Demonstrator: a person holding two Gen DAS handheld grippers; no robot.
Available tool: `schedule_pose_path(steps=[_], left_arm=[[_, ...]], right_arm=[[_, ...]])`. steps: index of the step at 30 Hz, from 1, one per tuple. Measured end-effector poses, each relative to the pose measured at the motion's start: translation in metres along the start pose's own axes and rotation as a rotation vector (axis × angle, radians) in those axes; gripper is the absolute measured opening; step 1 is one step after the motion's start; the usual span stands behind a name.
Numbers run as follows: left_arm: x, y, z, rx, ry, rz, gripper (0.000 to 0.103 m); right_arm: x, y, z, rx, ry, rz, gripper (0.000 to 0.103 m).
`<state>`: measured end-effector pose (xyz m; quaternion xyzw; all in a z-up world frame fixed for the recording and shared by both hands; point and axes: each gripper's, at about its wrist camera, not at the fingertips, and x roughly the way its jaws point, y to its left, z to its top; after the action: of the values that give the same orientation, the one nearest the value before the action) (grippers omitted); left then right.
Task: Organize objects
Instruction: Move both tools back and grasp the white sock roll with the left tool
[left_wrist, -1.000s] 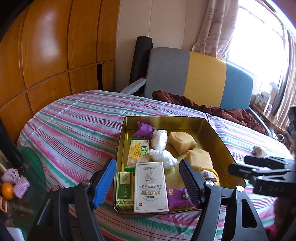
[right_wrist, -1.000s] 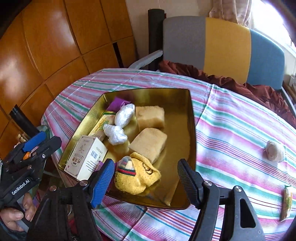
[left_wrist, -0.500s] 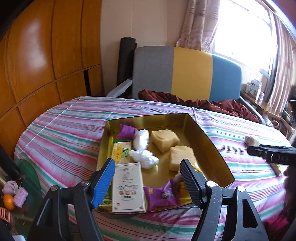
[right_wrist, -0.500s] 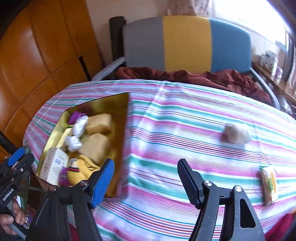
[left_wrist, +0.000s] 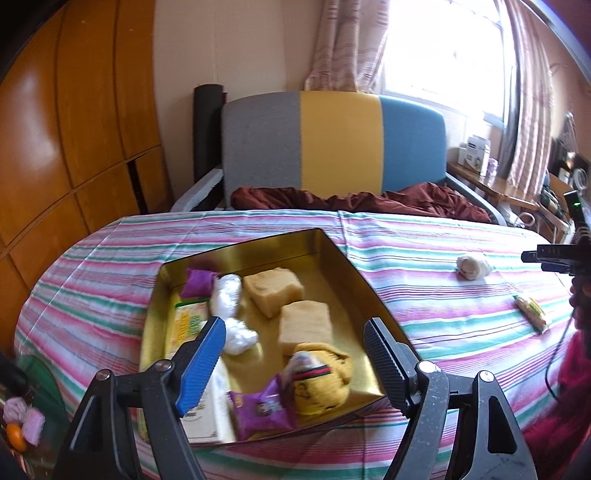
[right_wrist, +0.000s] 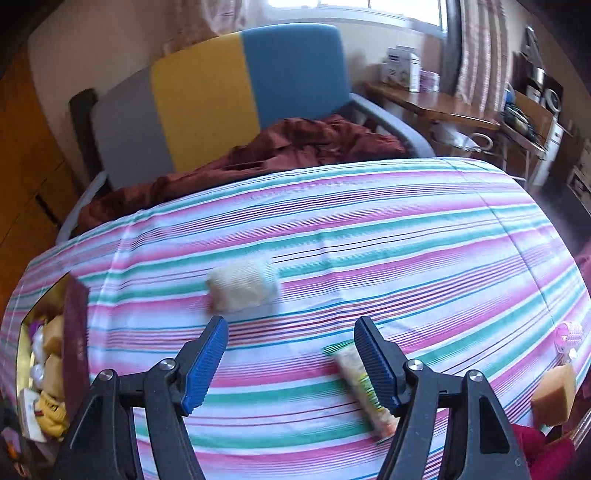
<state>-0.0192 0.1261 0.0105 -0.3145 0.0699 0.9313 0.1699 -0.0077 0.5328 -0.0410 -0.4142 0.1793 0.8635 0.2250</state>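
gold tin sits left, full, under the left gripper, whose empty jaws have just been widening. right of it, the cream bundle looks soft and light; the right gripper, released and empty, should pinch its middle.

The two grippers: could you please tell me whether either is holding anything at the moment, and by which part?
Nothing is held. The left gripper has just been opening, empty, above the gold tin; the right gripper is open and empty over the striped tablecloth.
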Motion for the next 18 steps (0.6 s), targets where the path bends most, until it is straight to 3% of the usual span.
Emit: schedule_pose_path(steps=[3, 5, 7, 18], left_arm=[[0.006, -0.015, 0.005, 0.023, 0.01, -0.019, 0.078], [0.01, -0.027, 0.008, 0.042, 0.016, -0.036, 0.078], [0.015, -0.038, 0.011, 0.058, 0.023, -0.058, 0.078], [0.039, -0.099, 0.023, 0.142, 0.076, -0.169, 0.078]], right_arm=[[0.013, -0.044, -0.003, 0.149, 0.005, -0.035, 0.072], [0.023, -0.069, -0.005, 0.293, 0.066, 0.002, 0.072], [0.024, -0.082, -0.007, 0.365, 0.071, 0.031, 0.072], [0.031, -0.087, -0.014, 0.407, 0.134, 0.064, 0.072]])
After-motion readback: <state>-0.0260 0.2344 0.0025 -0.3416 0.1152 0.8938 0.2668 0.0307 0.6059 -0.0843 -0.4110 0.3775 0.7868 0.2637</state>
